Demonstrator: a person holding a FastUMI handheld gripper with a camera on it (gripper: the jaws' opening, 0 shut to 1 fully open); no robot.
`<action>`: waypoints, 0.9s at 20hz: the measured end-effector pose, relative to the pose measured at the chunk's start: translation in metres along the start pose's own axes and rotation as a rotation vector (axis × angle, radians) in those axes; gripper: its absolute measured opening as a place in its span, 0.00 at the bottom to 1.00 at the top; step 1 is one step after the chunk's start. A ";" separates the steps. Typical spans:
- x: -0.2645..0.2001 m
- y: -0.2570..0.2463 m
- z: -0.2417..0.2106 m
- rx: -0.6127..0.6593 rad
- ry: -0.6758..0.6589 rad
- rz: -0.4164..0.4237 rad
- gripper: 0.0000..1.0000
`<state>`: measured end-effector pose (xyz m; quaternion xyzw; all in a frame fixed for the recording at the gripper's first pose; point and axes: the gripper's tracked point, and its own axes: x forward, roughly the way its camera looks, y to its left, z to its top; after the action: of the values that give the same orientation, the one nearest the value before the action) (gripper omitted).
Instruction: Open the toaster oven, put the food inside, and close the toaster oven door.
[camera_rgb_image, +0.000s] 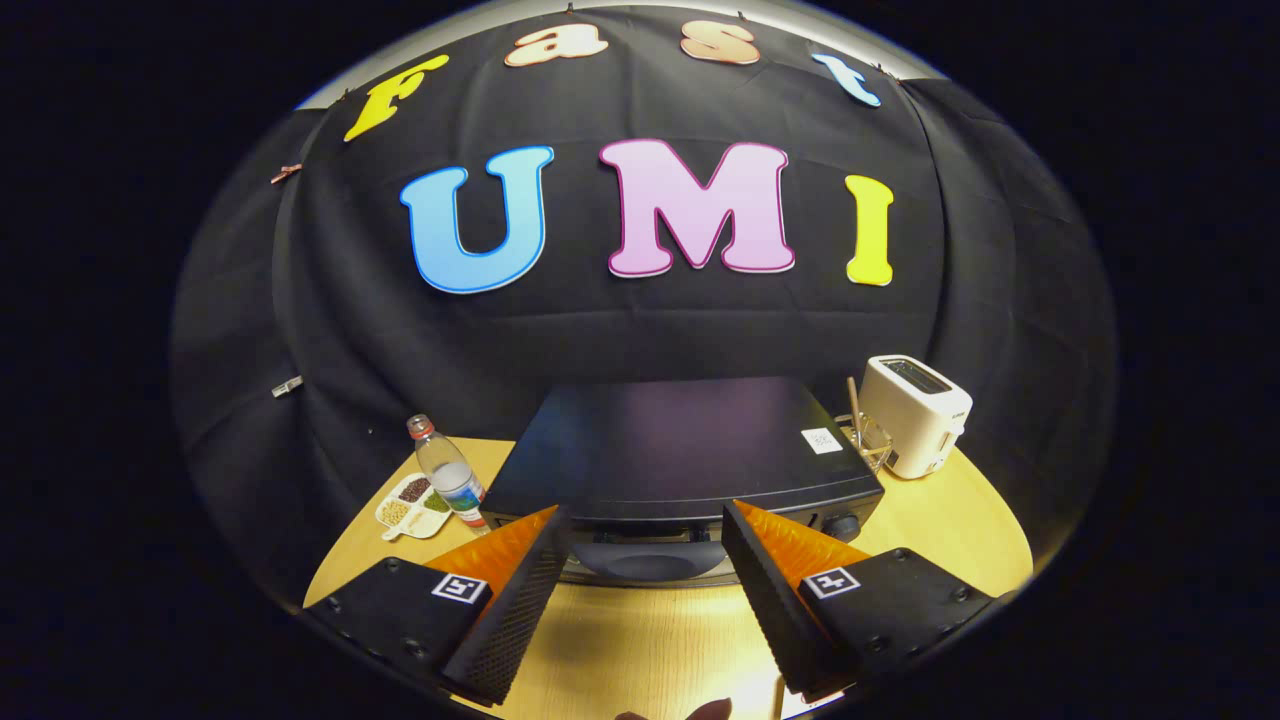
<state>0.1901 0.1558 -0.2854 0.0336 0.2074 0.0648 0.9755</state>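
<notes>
Gripper fingers spread wide and empty above the wooden table, black toaster oven just ahead, its door handle between the fingertips, water bottle beyond the left finger, white toaster beyond the right

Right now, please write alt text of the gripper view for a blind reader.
The open tongs hover, holding nothing, just before the handle of a closed black toaster oven on a wooden table. A water bottle stands left, a white toaster right.
</notes>
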 end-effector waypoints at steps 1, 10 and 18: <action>0.008 -0.001 -0.005 -0.001 0.012 -0.004 0.98; 0.050 -0.003 -0.035 -0.008 0.068 -0.030 0.98; 0.034 -0.003 -0.048 -0.025 0.059 -0.057 0.97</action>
<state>0.2012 0.1592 -0.3433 0.0137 0.2363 0.0405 0.9707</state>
